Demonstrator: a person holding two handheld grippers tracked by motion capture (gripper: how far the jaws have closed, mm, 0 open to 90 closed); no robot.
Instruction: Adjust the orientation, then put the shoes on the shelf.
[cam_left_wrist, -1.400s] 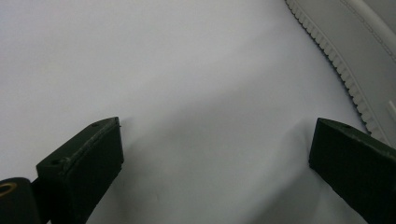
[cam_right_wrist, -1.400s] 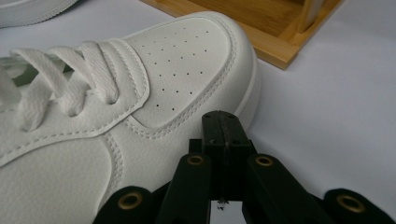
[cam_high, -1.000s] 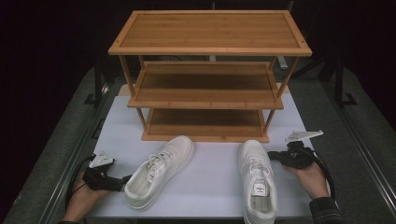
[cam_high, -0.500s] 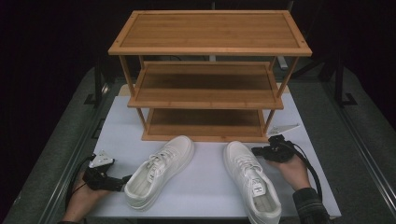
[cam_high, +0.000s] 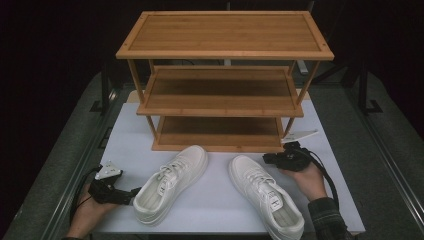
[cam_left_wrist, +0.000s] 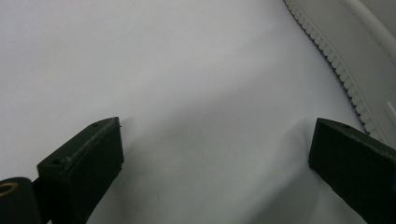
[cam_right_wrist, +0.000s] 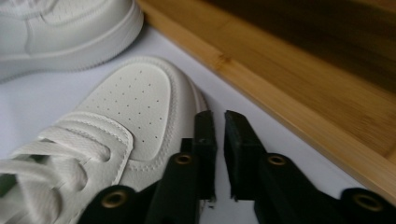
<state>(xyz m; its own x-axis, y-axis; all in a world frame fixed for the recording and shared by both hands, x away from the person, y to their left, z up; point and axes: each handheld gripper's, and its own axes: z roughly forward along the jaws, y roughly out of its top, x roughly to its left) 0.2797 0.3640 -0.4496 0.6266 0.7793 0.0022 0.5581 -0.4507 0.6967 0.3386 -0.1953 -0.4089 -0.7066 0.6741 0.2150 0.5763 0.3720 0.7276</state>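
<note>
Hand-held gripper (cam_right_wrist: 215, 154) beside unbranded white sneaker (cam_right_wrist: 126, 107)

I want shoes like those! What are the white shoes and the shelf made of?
The shoes look like smooth white leather or a look-alike: stitched panels, tiny punched holes on the toe, flat woven laces, a ridged rubbery sole edge. The shelf looks like bamboo or light wood with a slight sheen: honey-coloured strips with visible grain.

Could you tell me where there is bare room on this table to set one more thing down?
The three shelves of the rack are bare. So is the white mat left of the rack and between the left shoe and right shoe. It is crowded by each shoe's outer side, where the hands work.
</note>
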